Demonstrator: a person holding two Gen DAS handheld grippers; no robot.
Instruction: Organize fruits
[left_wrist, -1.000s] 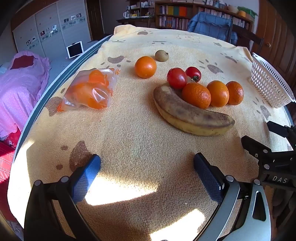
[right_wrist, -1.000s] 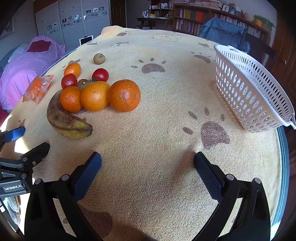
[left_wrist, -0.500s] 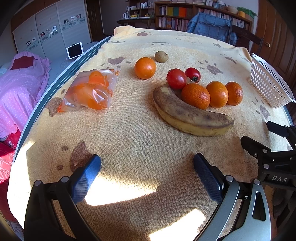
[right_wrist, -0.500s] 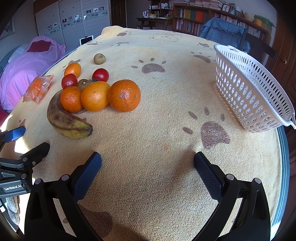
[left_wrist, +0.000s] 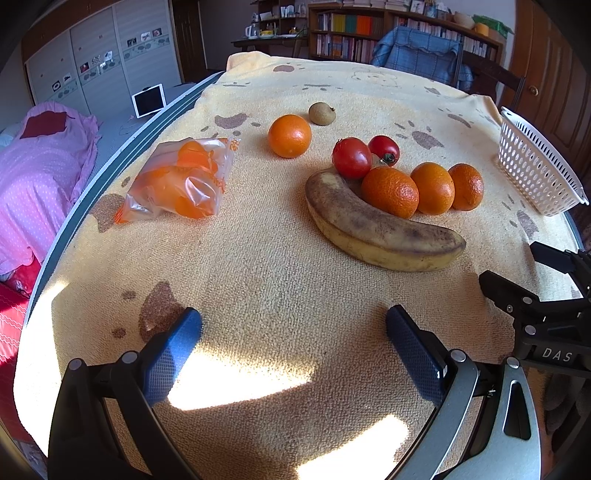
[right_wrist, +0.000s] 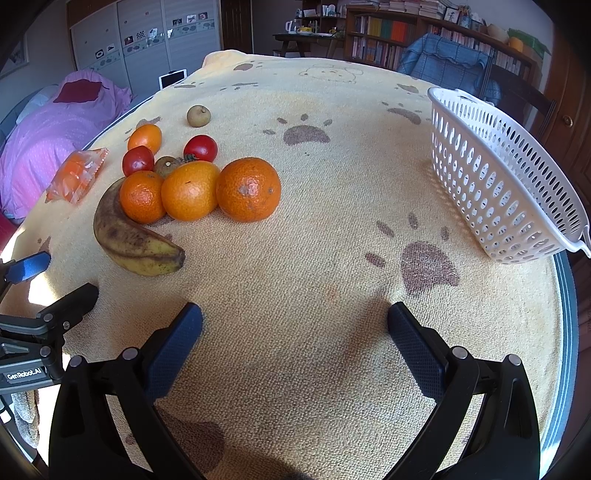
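both jaws are gaping wide, gripping nothing. white basket (right_wrist: 506, 184) is sitting empty right of the banana (right_wrist: 133, 236); bagged oranges (left_wrist: 177, 181) are lying left of it.

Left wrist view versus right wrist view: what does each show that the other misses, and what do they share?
Only the left wrist view shows the left gripper head-on, open over bare cloth. Only the right wrist view shows the second kiwi clearly, tucked behind the oranges, and the right gripper head-on, open. Both show the banana, three touching oranges, two tomatoes, the bagged fruit and the white basket.
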